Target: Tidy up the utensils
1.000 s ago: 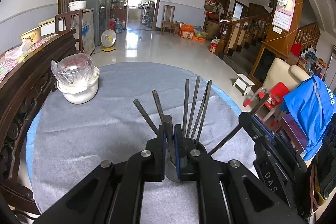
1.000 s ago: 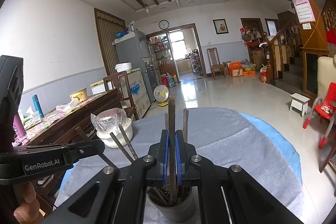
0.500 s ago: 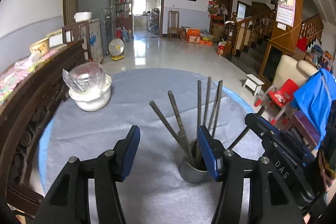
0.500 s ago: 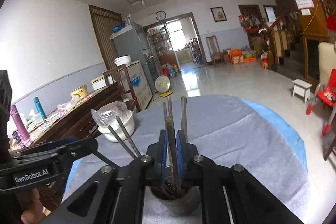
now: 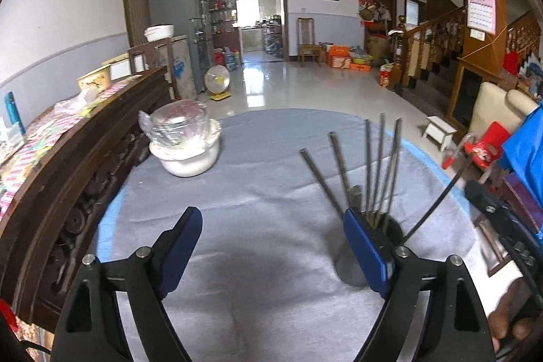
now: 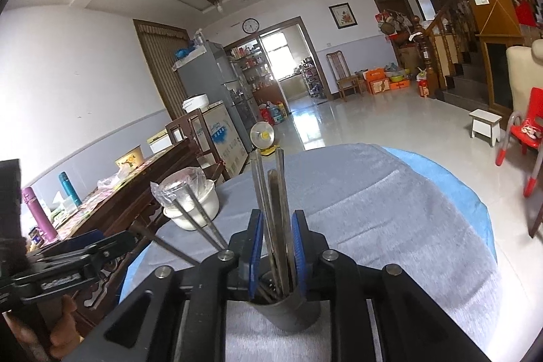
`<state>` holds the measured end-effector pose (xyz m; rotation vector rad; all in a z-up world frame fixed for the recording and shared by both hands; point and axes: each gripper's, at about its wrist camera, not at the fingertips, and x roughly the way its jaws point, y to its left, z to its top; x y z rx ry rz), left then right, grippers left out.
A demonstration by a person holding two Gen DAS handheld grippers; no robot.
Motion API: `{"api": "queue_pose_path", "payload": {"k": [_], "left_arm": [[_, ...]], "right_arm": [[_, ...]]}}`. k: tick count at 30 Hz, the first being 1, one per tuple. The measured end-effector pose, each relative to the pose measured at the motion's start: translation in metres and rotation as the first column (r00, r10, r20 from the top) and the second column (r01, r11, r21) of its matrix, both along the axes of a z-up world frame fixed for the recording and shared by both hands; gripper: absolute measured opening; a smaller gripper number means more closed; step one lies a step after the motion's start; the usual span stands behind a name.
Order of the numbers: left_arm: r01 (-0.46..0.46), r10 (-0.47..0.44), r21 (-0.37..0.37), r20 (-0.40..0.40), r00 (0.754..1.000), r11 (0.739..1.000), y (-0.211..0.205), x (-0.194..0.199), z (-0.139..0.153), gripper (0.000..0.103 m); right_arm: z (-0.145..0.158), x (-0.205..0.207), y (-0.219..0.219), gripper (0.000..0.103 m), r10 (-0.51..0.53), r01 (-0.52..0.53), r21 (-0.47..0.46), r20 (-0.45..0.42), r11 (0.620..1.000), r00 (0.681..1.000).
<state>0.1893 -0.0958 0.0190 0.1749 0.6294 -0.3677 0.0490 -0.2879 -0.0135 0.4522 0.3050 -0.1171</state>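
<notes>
1. Left wrist view: the left gripper point(image 5: 268, 246) has its fingers point(image 5: 180, 240) spread wide and still opening, with only bare grey cloth between them.
2. The metal cup point(image 5: 356, 270) stands on the bench point(image 5: 271, 165) just behind the right-hand finger of that gripper, which hides part of its rim. The cup lies outside the gap, not between the fingers.
3. The chopsticks point(image 5: 380, 165) stand in the cup, fanned out. Three rise nearly upright, two lean away from them toward the white bowl, and one dark stick leans the other way, out past the cup toward the bench edge.
4. Right wrist view: the right gripper point(image 6: 276, 246) is narrow, its jaws opening. A few of the upright chopsticks point(image 6: 275, 209) rise through the gap between its blue pads. I cannot tell whether the pads press on them; a sliver of space shows at each side.
5. The cup point(image 6: 288, 311) sits directly below this gripper's fingers, on the cloth.
6. Beyond the cup, the white bowl point(image 5: 190, 155) with a plastic-wrapped jar point(image 5: 180, 124) on top stands well apart on the bench, near the dark wooden sideboard point(image 5: 68, 178).
7. A person's hand point(image 6: 44, 324) grips the left gripper's handle, seen beside the cup in the right wrist view.
8. A blue cloth point(image 5: 526, 151) hangs past the bench edge, on the side away from the bowl.
</notes>
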Motion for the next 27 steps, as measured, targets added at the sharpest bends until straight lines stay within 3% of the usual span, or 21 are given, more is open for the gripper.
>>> {"api": "queue_pose_path", "payload": {"k": [1, 2, 3, 9, 27], "left_arm": [[-0.01, 0.01, 0.006, 0.0, 1.0, 1.0, 0.002, 0.0, -0.001, 0.087], [-0.023, 0.023, 0.012, -0.003, 1.0, 1.0, 0.005, 0.0, -0.003, 0.087], [-0.031, 0.031, 0.016, -0.004, 1.0, 0.999, 0.007, 0.0, -0.004, 0.088], [-0.085, 0.084, 0.055, 0.016, 0.996, 0.995, 0.021, -0.007, -0.008, 0.089], [-0.166, 0.157, 0.083, 0.103, 0.982, 0.983, 0.049, -0.057, 0.008, 0.092]], "right_arm": [[0.0, -0.002, 0.002, 0.038, 0.002, -0.002, 0.0, -0.001, 1.0, 1.0], [-0.001, -0.005, 0.004, 0.06, 0.003, -0.003, 0.001, -0.003, 1.0, 1.0], [-0.002, -0.011, 0.007, 0.069, 0.002, -0.002, -0.004, 0.006, 1.0, 1.0], [-0.002, -0.023, 0.028, 0.07, 0.011, -0.011, -0.081, -0.004, 0.997, 1.0], [0.004, -0.062, 0.066, 0.07, 0.028, -0.028, -0.115, -0.002, 0.993, 1.0]]}}
